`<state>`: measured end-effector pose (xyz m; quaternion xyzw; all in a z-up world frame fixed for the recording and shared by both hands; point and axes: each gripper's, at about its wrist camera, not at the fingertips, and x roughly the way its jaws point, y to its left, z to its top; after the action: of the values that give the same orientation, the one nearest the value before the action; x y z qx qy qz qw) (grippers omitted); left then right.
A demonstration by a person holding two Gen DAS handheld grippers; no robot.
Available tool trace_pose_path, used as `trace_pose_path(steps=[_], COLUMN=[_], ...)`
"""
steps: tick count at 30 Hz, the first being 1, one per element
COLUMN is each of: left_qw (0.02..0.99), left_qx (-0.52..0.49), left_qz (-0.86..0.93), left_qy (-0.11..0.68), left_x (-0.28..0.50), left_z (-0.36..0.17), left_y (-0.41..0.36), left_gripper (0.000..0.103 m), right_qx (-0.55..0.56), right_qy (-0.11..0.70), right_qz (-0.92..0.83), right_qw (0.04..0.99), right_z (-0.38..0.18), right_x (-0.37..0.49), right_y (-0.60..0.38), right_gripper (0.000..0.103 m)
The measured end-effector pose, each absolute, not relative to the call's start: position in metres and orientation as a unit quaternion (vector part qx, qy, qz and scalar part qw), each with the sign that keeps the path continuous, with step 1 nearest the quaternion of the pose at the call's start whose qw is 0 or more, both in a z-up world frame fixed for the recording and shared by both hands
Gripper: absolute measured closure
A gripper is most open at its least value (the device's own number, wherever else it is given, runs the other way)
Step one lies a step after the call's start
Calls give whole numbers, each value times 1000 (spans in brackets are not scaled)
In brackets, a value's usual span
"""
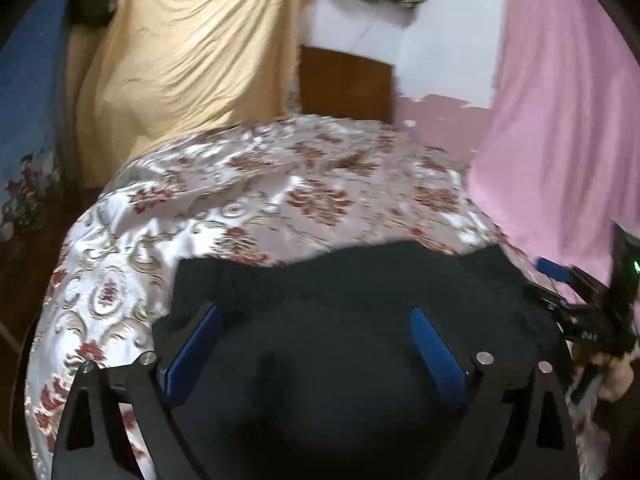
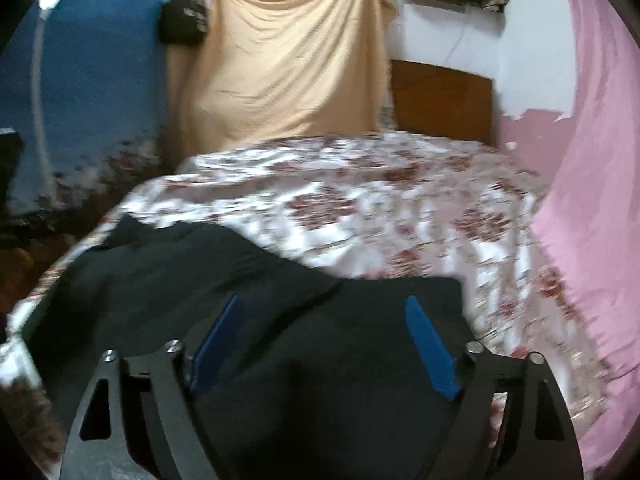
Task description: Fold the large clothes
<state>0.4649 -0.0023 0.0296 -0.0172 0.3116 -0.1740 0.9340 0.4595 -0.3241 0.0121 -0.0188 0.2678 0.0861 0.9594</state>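
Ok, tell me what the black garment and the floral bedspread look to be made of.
Black garment: looks like a thick, matte knit or fleece, since it shows no shine and a fuzzy edge, though blur leaves this open. Floral bedspread: seems a glossy satin-like woven fabric, with bright highlights along its creases and a red flower pattern.

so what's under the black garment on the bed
The black garment lies on the floral bedspread, which shows all around it. The bedspread beneath the garment is covered, so anything else there cannot be seen.
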Motion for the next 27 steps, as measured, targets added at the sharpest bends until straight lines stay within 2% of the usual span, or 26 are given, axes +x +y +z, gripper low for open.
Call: trace_pose_path(steps=[4, 11, 17, 27], left_qw=[923, 929, 924, 906], left_qx=[14, 52, 29, -25], left_qz=[-218, -179, -154, -160], left_qy=[318, 321, 350, 391], left_x=[448, 488, 537, 585], left_z=[4, -17, -27, -57], left_y=[-29, -52, -47, -31], left_gripper=[6, 5, 1, 0], right_qx=[-16, -57, -81, -36], right_qy=[273, 310, 332, 373], right_qz=[129, 108, 68, 52], right_qw=[953, 943, 937, 926], right_z=[-6, -33, -33, -65], right_x=[442, 479, 527, 577], right_y=[-309, -287, -296, -319], right_gripper=[21, 21, 21, 20])
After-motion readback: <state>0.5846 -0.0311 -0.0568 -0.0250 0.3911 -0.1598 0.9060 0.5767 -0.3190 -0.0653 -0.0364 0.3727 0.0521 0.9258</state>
